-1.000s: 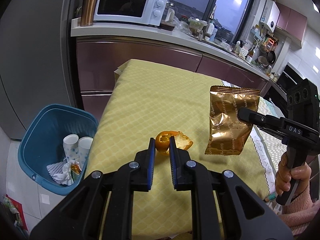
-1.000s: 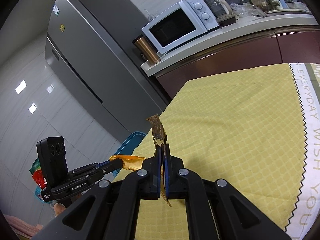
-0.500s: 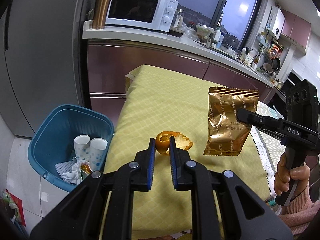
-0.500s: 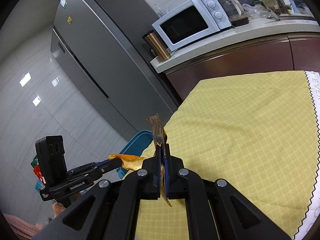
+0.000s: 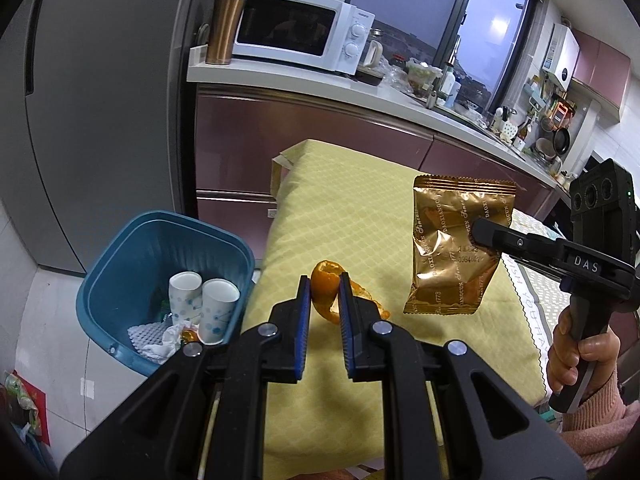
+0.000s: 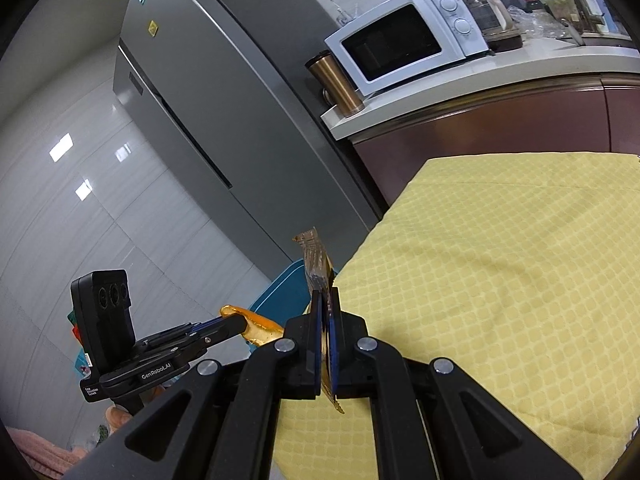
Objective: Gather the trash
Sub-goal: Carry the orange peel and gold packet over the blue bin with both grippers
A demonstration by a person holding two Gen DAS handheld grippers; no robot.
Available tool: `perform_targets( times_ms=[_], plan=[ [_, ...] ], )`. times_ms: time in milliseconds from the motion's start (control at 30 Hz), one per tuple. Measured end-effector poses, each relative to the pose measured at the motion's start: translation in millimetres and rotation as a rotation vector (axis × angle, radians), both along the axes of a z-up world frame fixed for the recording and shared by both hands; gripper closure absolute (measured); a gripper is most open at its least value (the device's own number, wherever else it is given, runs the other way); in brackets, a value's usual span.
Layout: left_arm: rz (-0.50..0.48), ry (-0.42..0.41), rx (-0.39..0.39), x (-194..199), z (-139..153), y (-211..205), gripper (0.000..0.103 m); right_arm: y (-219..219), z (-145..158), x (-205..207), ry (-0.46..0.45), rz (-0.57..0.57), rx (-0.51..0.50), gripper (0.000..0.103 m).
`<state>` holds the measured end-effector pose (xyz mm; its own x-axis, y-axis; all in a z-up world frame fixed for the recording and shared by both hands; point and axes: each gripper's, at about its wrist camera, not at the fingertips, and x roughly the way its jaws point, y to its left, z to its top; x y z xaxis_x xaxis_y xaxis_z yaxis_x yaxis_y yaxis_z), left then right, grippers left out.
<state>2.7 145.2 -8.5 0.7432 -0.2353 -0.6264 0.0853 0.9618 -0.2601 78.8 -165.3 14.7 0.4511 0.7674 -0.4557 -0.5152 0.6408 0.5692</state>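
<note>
My left gripper [image 5: 323, 285] is shut on a curl of orange peel [image 5: 326, 291], held above the yellow-clothed table [image 5: 352, 216]. To its right my right gripper [image 5: 478, 229] is shut on a gold snack wrapper [image 5: 452, 248], which hangs upright in the air. In the right wrist view the gold snack wrapper [image 6: 318, 266] stands edge-on between the pads of my right gripper [image 6: 327, 294], and my left gripper [image 6: 236, 322] with the orange peel [image 6: 260, 326] is at lower left. A blue trash bin [image 5: 160, 280] stands on the floor left of the table, holding two paper cups [image 5: 202, 304] and crumpled tissue.
A grey fridge [image 5: 100, 100] rises behind the bin. The counter [image 5: 320, 84] beyond the table carries a white microwave [image 5: 296, 36] and a copper tumbler [image 5: 225, 28]. A hand [image 5: 580, 356] in a pink sleeve grips the right handle.
Both grippers have drifted left with their loads. The bin and the fridge side now take more of the left wrist view, and the bin sits closer to the gripper.
</note>
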Motion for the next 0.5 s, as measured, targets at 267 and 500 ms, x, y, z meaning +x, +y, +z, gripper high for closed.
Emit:
perform_targets(
  times_ms=[267, 500],
  plan=[
    [0.032, -0.001, -0.005, -2.7, 0.8, 15.9, 0.089, 15.0, -0.5, 3.9, 0.003, 0.032, -0.003, 0.101],
    [0.063, -0.007, -0.003, -4.4, 2.9, 29.5, 0.089, 25.3, 0.7, 6.8, 0.0, 0.052, -0.004, 0.101]
  ],
)
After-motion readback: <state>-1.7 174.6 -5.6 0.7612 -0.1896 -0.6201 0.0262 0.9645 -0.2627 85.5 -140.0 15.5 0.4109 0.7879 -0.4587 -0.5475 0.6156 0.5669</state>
